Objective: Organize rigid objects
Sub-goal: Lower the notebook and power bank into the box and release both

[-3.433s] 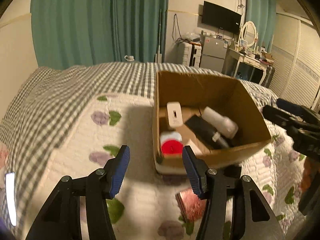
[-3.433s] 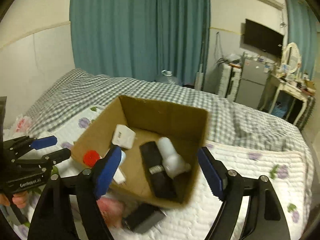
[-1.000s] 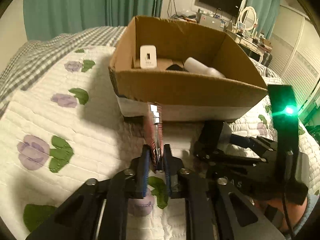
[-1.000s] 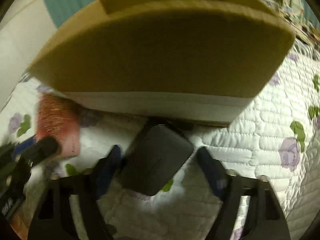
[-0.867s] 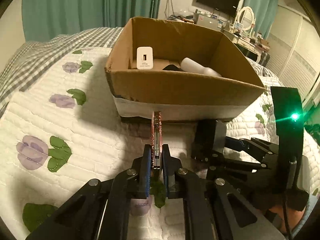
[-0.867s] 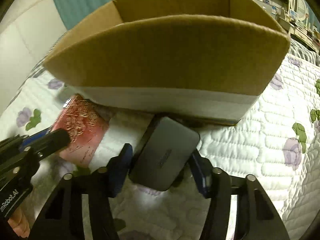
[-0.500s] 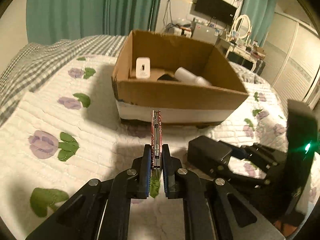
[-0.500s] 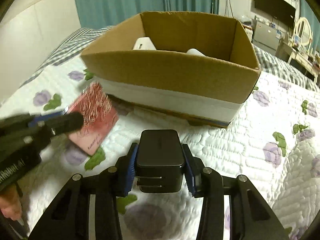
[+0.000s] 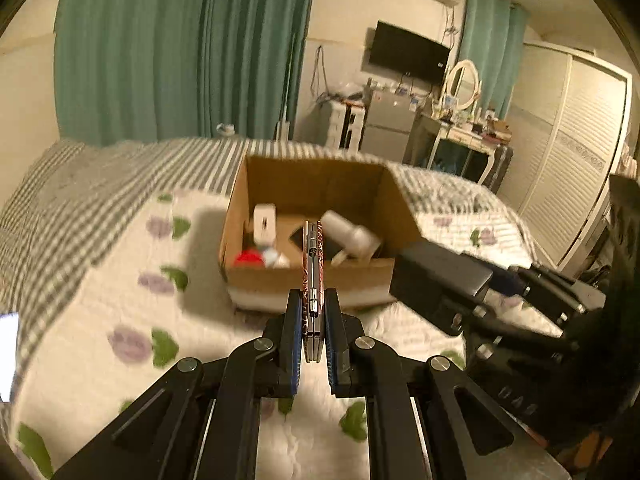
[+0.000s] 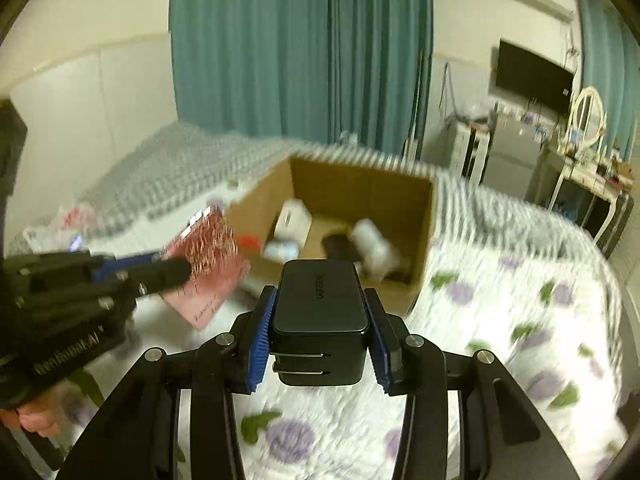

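Observation:
An open cardboard box point(image 9: 400, 204) sits on the quilted bed and holds a white adapter point(image 9: 264, 222), a white bottle point(image 9: 352, 236), a red-capped item point(image 9: 248, 258) and a black item. My left gripper point(image 9: 312, 316) is shut on a thin red patterned case point(image 9: 312, 256), held edge-on in the air in front of the box; the case also shows in the right wrist view point(image 10: 212, 264). My right gripper point(image 10: 320, 320) is shut on a black power adapter point(image 10: 320, 300), lifted above the quilt short of the box point(image 10: 360, 188). The adapter also shows at the right in the left wrist view point(image 9: 436, 284).
The floral quilt point(image 9: 132, 280) covers the near bed; a grey checked blanket point(image 9: 80, 188) lies behind. Teal curtains, a wall TV, a small fridge and a dressing table stand at the back. White wardrobe doors point(image 9: 568, 184) are on the right.
Both grippers closed on their items beside the box, then lifted them off the quilt. Now both are higher, looking down into the box.

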Tool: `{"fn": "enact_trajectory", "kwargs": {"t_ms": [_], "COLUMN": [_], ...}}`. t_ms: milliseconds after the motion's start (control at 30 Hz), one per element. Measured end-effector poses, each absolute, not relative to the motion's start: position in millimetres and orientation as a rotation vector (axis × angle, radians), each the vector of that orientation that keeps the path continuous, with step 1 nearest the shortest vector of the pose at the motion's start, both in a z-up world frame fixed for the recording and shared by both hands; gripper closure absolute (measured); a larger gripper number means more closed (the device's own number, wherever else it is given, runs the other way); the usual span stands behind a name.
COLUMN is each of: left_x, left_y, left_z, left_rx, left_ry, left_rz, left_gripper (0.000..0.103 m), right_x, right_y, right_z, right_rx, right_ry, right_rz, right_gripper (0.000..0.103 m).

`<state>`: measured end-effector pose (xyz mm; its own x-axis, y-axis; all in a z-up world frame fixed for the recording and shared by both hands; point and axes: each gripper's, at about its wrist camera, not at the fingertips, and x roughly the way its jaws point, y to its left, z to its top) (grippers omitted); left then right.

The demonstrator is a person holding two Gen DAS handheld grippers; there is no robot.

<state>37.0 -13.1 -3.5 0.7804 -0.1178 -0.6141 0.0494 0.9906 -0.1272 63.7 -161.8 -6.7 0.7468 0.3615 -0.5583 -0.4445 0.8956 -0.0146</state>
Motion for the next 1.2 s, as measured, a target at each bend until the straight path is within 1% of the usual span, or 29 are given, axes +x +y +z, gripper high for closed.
{"fn": "enact_trajectory", "kwargs": {"t_ms": [100,200,400,500,700,867,900,967,1000,1033,1067,1100,1133,1200], "left_x": [56,79,138,170,202,214,215,214,213,210,209,206,203,198], "left_y": [-13,-12,-8,-10,-14,-21,-22,-23,-23,-21,-19,-17,-14,-9], "left_z": [15,25,29,9,-46,-65,-66,-68,-68,-66,-65,-63,-59,-52], "left_rx": [-0.096,-0.081,-0.075,-0.065,-0.054,-0.028,-0.022,-0.003,0.000,-0.001,-0.005,-0.012,-0.025,-0.049], "left_ry": [0.637,0.617,0.604,0.627,0.726,0.781,0.785,0.789,0.788,0.781,0.775,0.770,0.757,0.741], "left_rz": [-0.089,-0.087,-0.081,-0.098,-0.129,-0.120,-0.112,-0.095,-0.090,-0.079,-0.071,-0.063,-0.057,-0.068], "left_gripper": [0.093,0.093,0.093,0.093,0.093,0.093,0.090,0.088,0.084,0.075,0.067,0.052,0.051,0.051], "right_x": [84,101,159,183,217,225,225,222,221,220,220,220,221,224], "right_y": [-166,-170,-170,-170,-168,-170,-170,-173,-174,-175,-176,-176,-176,-176], "right_z": [16,28,26,14,-21,-36,-36,-36,-36,-35,-34,-33,-33,-33], "right_rx": [-0.133,-0.130,-0.123,-0.116,-0.096,-0.095,-0.096,-0.086,-0.083,-0.078,-0.074,-0.073,-0.071,-0.067], "right_ry": [0.526,0.500,0.494,0.512,0.571,0.610,0.607,0.599,0.597,0.595,0.594,0.594,0.597,0.600], "right_rz": [0.436,0.419,0.391,0.382,0.380,0.388,0.385,0.378,0.376,0.375,0.373,0.370,0.367,0.366], "right_gripper": [0.061,0.061,0.061,0.061,0.061,0.061,0.061,0.061,0.061,0.061,0.061,0.061,0.061,0.061]}}
